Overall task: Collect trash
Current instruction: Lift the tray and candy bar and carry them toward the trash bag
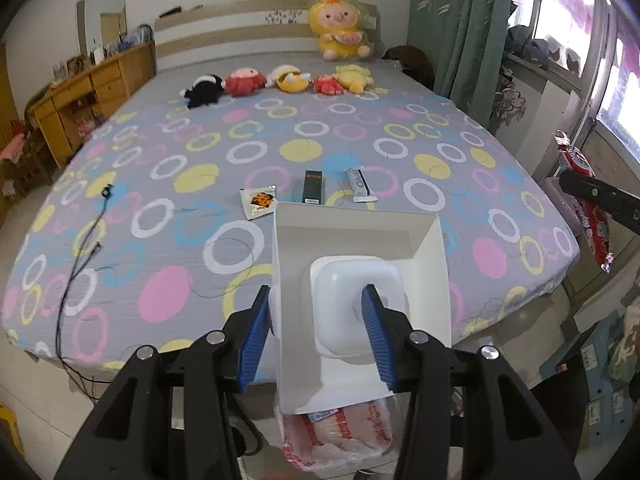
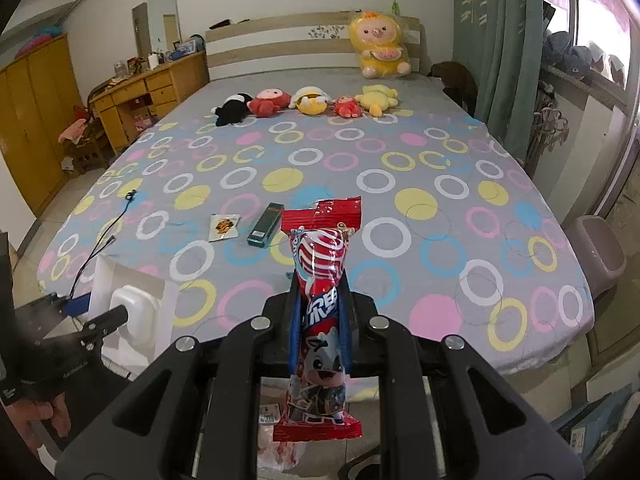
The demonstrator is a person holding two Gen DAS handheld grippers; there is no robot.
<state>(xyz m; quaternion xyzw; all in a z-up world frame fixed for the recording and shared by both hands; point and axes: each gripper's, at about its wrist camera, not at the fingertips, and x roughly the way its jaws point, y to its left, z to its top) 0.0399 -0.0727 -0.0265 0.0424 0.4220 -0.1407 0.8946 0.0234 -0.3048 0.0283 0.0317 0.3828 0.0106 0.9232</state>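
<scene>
Right gripper (image 2: 320, 320) is clamped tight on a red snack wrapper (image 2: 320, 304), which sticks up above the jaws; thin film, so it could slide out mid-carry. Left gripper (image 1: 316, 320) is part-closed, pinching a white dustpan (image 1: 360, 248) by its handle, pan over the bed's near edge; a tilt would spill whatever's dropped in. Below: 1 trash bag (image 1: 340, 436). Mid-bed (image 1: 200, 216) trash left, 3 pcs: 1 sachet (image 1: 258, 202), 1 dark box (image 1: 312, 187), 1 white tube (image 1: 360, 185). Far: 6 plush toys (image 1: 280, 80).

Red snack wrapper (image 2: 320, 280) clamped in right tongs (image 2: 320, 320) above bed (image 2: 440, 184).
</scene>
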